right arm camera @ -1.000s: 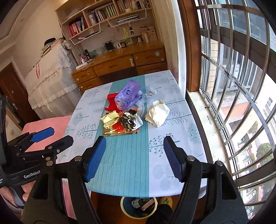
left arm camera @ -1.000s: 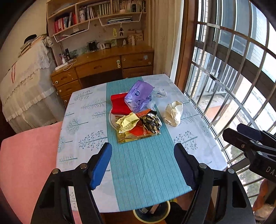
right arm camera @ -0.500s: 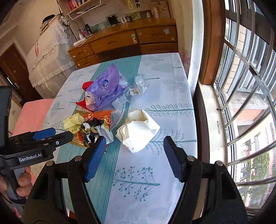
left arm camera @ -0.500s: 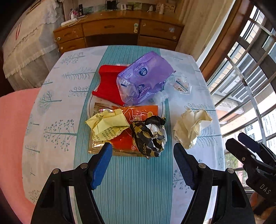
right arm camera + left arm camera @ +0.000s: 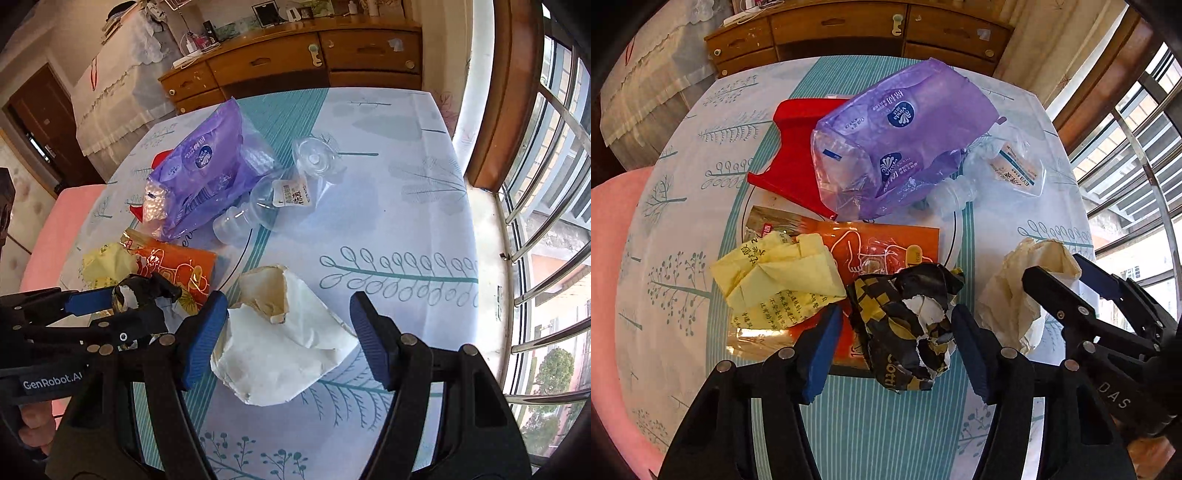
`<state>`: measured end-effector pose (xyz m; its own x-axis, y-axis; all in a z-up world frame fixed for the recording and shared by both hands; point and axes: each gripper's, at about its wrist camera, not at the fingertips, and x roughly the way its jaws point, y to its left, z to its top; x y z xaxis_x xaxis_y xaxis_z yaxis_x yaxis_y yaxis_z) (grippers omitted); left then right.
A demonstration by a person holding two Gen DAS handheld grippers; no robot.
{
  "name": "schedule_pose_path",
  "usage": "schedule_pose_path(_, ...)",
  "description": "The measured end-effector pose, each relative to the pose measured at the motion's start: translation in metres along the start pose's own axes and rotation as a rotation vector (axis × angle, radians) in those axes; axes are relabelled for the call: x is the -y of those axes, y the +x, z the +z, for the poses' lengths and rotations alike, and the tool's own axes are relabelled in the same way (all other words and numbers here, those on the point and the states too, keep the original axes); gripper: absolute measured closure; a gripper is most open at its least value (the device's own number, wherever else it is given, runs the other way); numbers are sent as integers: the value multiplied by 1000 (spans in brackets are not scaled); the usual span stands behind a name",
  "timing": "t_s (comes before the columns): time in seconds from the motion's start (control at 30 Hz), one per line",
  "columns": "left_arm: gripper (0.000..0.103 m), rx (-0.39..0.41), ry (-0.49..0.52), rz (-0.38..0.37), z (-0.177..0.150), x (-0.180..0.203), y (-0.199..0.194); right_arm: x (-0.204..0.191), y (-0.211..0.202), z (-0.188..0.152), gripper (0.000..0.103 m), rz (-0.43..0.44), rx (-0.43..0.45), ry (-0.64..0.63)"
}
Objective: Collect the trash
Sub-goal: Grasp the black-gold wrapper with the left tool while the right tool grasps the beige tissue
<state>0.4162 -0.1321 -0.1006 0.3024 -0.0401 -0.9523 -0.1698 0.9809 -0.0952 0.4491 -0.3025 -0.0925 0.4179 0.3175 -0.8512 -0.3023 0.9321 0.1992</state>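
Trash lies heaped mid-table: a crumpled black-and-gold wrapper [image 5: 905, 332], yellow paper [image 5: 775, 273], an orange foil packet [image 5: 886, 243], a purple plastic bag [image 5: 905, 140], a crushed clear bottle [image 5: 997, 170] and a crumpled cream paper bag [image 5: 284, 343]. My left gripper [image 5: 895, 312] points steeply down with its jaws closing. The black-and-gold wrapper sits between the blue pads, and no firm press shows. My right gripper [image 5: 287, 299] stands open astride the cream paper bag, pads apart from it. The left gripper [image 5: 136, 306] shows at the left edge of the right wrist view.
A red flat piece [image 5: 790, 155] lies under the purple bag, on a white plate [image 5: 955, 229]. The patterned tablecloth [image 5: 676, 206] has a teal runner. A pink chair [image 5: 613, 258] is at the left, a wooden desk [image 5: 849, 26] behind, and window bars [image 5: 546, 221] at the right.
Both grippers have come down and forward over the table. The left now straddles the black-and-gold wrapper with narrower jaws; the right now straddles the cream paper bag.
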Motion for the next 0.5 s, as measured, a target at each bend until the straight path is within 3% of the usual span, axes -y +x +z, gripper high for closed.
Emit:
schedule_pose_path(0.23, 46, 11, -7, 17, 8, 5, 15, 5, 19, 2, 45, 31, -15, 27)
schedule_pose_path(0.3, 52, 16, -2, 18, 8, 8, 17, 5, 16, 2, 78, 30, -16, 27)
schedule_pose_path(0.33, 53, 20, -2, 17, 8, 7, 17, 6, 16, 2, 83, 44, -29, 39)
schedule_pose_path(0.5, 62, 43, 15, 4, 6, 4, 11, 4, 0, -3, 84, 52, -11, 78)
